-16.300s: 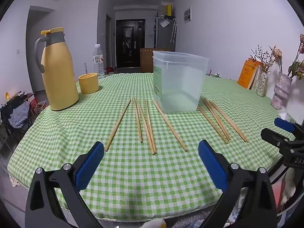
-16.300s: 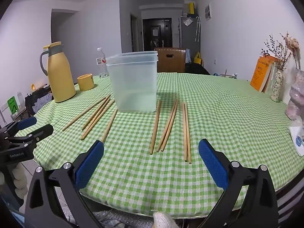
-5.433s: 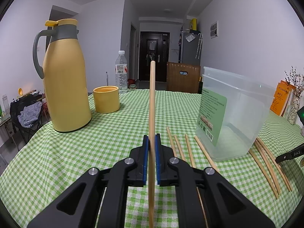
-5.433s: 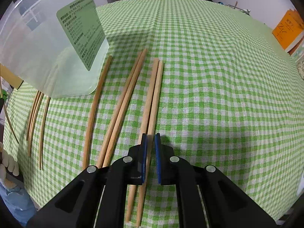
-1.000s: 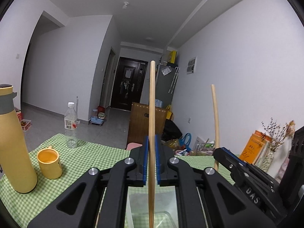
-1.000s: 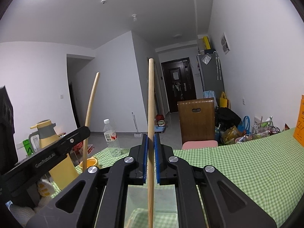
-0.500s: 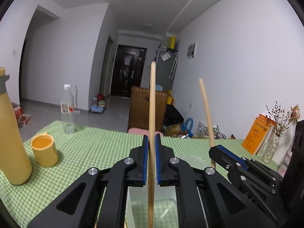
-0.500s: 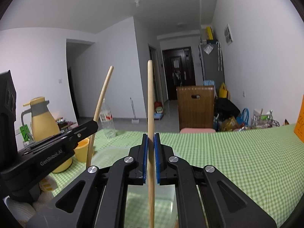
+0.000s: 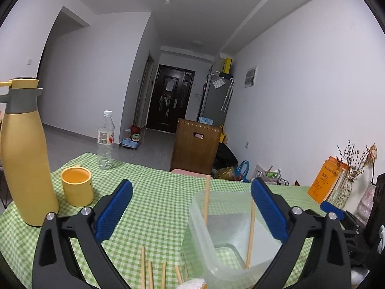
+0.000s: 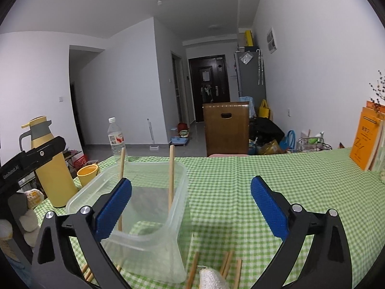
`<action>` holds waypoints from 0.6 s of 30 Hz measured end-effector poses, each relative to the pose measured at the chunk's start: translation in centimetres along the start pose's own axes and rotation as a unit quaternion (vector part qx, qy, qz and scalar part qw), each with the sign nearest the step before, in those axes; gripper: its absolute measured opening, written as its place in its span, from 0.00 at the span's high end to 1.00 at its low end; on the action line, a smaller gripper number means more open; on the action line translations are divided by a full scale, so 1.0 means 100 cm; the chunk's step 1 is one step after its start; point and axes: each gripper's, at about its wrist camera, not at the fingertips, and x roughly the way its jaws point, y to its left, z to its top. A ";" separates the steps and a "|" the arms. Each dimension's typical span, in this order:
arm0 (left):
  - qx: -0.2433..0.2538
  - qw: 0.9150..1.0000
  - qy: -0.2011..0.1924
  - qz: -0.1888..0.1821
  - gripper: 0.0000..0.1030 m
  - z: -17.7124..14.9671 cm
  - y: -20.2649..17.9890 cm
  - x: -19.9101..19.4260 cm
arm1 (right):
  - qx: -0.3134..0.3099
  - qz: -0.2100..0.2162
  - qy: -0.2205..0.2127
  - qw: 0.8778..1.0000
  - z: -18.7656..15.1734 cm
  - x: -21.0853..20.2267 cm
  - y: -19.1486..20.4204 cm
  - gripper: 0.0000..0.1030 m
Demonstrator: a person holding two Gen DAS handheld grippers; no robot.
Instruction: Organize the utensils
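Two grippers, both with jaws opening wide and nothing between the pads: left gripper, right gripper.

Nearest, flat on the green checked tablecloth: loose chopsticks, long axes running away from the onlooker. One group lies just below the left gripper, left of the container; another group lies just below the right gripper, right of the container. Each hand is nearer its own group, so the next pick is likely a downward reach.

Between the grippers: clear plastic container, open-topped, holding two chopsticks that stand near upright, tips above the rim.

Farther left: yellow mug, yellow thermos jug, water bottle.
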 end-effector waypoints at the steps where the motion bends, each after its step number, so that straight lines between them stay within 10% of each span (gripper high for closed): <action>1: 0.003 1.000 0.001 0.002 0.07 -0.001 -0.001 -0.003 | 0.000 -0.003 -0.001 1.000 -0.001 -0.002 0.000 0.07; 18: 0.042 0.999 0.014 0.019 0.07 -0.032 0.003 -0.069 | -0.010 -0.032 -0.013 0.999 -0.035 -0.062 0.019 0.07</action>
